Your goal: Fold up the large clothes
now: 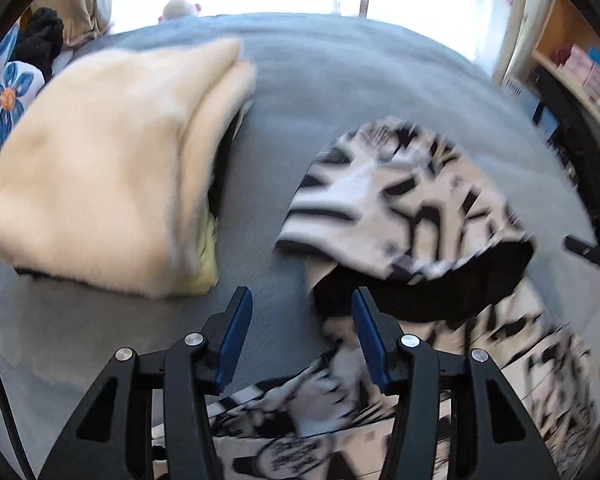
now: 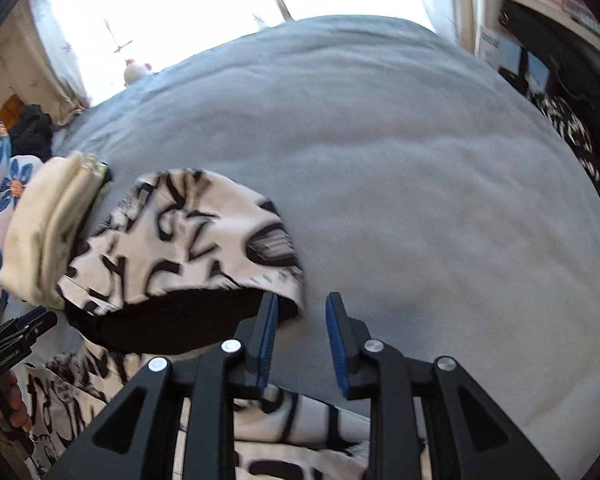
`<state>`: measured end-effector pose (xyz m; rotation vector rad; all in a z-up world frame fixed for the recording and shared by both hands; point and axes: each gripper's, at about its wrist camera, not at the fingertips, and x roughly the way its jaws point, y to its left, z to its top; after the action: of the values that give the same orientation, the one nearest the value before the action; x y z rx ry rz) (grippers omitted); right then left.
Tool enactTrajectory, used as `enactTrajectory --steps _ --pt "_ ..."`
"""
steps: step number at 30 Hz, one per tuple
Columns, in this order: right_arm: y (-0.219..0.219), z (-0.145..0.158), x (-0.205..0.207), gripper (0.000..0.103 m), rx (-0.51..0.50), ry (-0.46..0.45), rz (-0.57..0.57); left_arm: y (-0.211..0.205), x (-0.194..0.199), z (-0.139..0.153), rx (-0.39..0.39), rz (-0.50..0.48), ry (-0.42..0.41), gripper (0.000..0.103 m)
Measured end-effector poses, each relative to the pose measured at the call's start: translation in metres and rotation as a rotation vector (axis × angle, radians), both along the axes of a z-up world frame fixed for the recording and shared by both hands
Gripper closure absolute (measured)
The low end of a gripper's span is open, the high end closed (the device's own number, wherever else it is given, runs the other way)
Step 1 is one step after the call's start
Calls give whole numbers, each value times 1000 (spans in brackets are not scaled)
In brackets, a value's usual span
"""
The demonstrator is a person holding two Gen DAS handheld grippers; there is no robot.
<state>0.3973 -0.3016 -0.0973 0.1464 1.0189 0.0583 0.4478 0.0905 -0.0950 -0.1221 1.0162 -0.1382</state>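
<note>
Grey bedding [image 1: 340, 92] fills most of both views, with a bright window along the top edge; a black-and-white printed garment [image 1: 412, 208] lies on it, at centre right in the left wrist view and at centre left [image 2: 180, 240] in the right wrist view, its near edge turned over so the black lining shows; more of the same print runs along the bottom of both frames, under the gripper bodies. The left gripper [image 1: 302, 308] hangs above the bedding at lower centre, jaws spread, nothing between the blue pads; its right finger sits over the garment's dark edge, though contact cannot be told. The right gripper [image 2: 302, 312] at lower centre has jaws parted more narrowly, also empty; its left finger overlaps the garment's folded corner. A cream folded stack [image 1: 108, 168] rests at the left of the left wrist view, just beside the garment; in the right wrist view it sits at the left edge [image 2: 40, 236]; a blue-flowered cloth [image 2: 4, 184] lies further left.
</note>
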Motion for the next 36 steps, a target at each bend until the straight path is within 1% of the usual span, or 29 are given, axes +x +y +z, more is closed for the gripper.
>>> enactTrajectory --steps 2,4,6,7,10,13,17,21,23,26,29,32,36 --pt "18 0 10 78 -2 -7 29 -9 8 7 -32 5 -30 53" --pt "38 -7 21 78 12 6 56 -23 21 8 -67 1 -45 53" --pt "55 -17 32 78 25 16 75 -40 38 3 -85 -6 -33 53" --pt "61 -21 34 78 23 16 80 -49 43 -5 -88 -16 -13 53" --pt "73 -37 41 78 18 33 87 -62 53 -25 -49 -22 35 53" --pt "74 -50 38 78 6 68 104 -59 47 -41 -27 -22 68 53" --pt "66 -64 22 78 -70 92 130 -56 41 -54 -25 -33 77 53" --pt "56 -78 18 81 -57 123 116 -59 38 -70 -6 -40 90 53" --pt "56 -80 17 81 -60 117 112 -68 40 -78 16 -49 82 53" --pt "59 -80 15 80 -85 115 116 -72 38 -79 44 -62 68 53" --pt "58 -73 15 78 -66 123 113 -70 38 -76 25 -70 79 53" --pt "50 -66 16 78 -15 141 103 -67 37 -69 -2 -86 97 53" --pt "41 -50 17 78 38 151 110 -58 34 -53 -14 -118 125 53"
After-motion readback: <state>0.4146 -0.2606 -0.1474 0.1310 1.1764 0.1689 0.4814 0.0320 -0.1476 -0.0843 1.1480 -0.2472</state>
